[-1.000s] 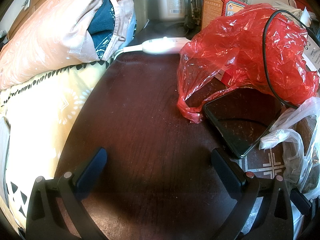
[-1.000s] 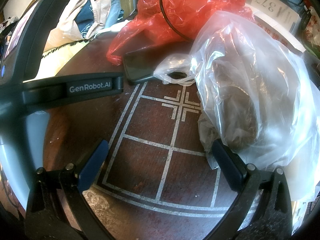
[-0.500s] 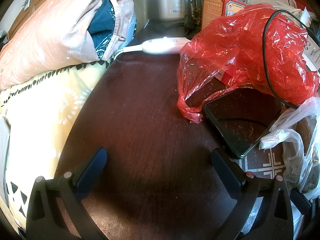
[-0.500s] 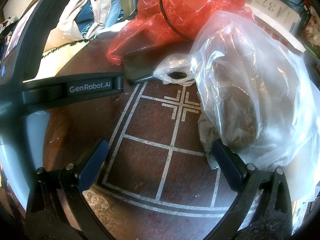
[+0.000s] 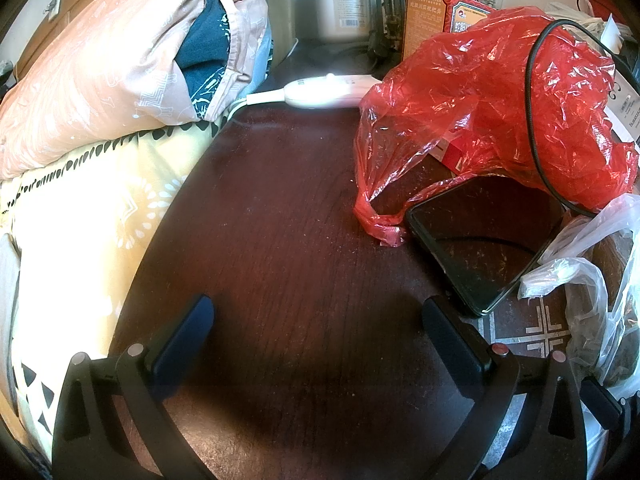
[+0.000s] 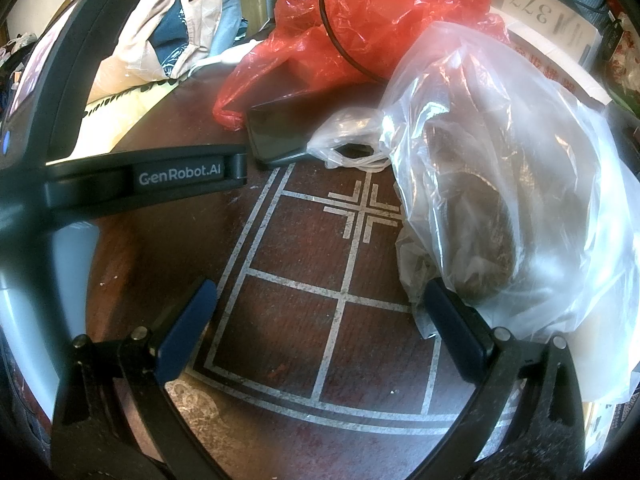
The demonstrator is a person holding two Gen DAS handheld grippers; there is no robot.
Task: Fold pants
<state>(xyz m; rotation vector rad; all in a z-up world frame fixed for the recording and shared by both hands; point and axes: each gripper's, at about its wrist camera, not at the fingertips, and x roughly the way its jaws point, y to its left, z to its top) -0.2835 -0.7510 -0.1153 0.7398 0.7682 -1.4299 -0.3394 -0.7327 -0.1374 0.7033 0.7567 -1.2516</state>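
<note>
No pants can be told apart for certain. A heap of bedding and clothes [image 5: 120, 60], peach fabric around a dark teal garment [image 5: 204, 52], lies on the bed at the upper left, and shows again as a heap [image 6: 176, 28] in the right wrist view. My left gripper [image 5: 316, 306] is open and holds nothing, low over the dark wooden table [image 5: 280, 220]. My right gripper [image 6: 318, 288] is open too, over white inlaid lines on the table [image 6: 280, 320]. The left gripper's body [image 6: 176, 174] crosses the right wrist view at the left.
A red plastic bag [image 5: 500, 92] with a black cable over it and a dark phone [image 5: 480, 248] lie to the right. A clear plastic bag [image 6: 500, 184] with something dark inside touches my right finger. A white corded controller [image 5: 324, 90], a jar [image 5: 340, 4] and a box [image 5: 432, 12] stand behind. A yellow bedsheet [image 5: 88, 220] borders the table's left.
</note>
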